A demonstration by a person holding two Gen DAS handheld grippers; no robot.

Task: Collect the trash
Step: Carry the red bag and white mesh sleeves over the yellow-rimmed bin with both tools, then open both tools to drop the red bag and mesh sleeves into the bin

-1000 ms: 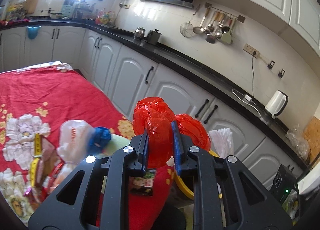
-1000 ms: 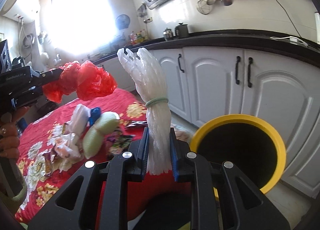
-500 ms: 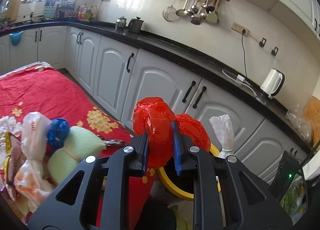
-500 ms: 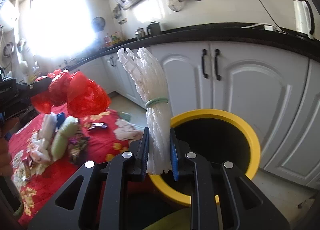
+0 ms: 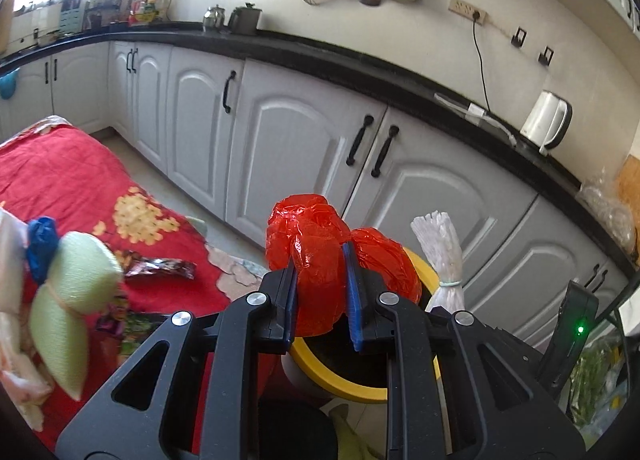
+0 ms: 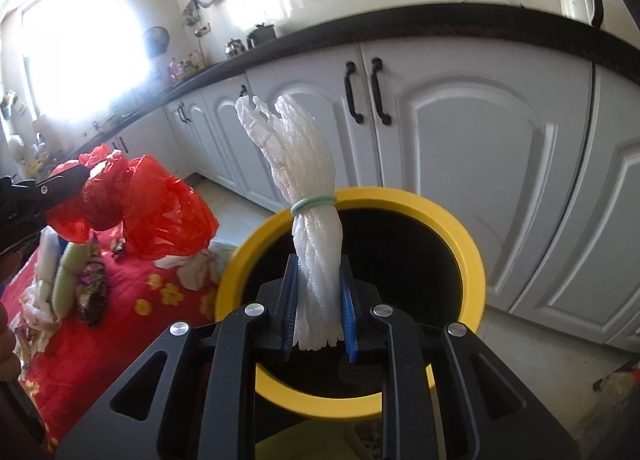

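The left tool point(image 5: 320, 292) is clamped on a crumpled red bag point(image 5: 316, 256), held just beside the yellow bin point(image 6: 460, 244). The right tool point(image 6: 318, 308) grips a tied white mesh bundle point(image 6: 308, 187) upright over the bin's dark mouth. More trash point(image 5: 68, 292) lies near the red-clothed bench's point(image 5: 60, 179) edge.
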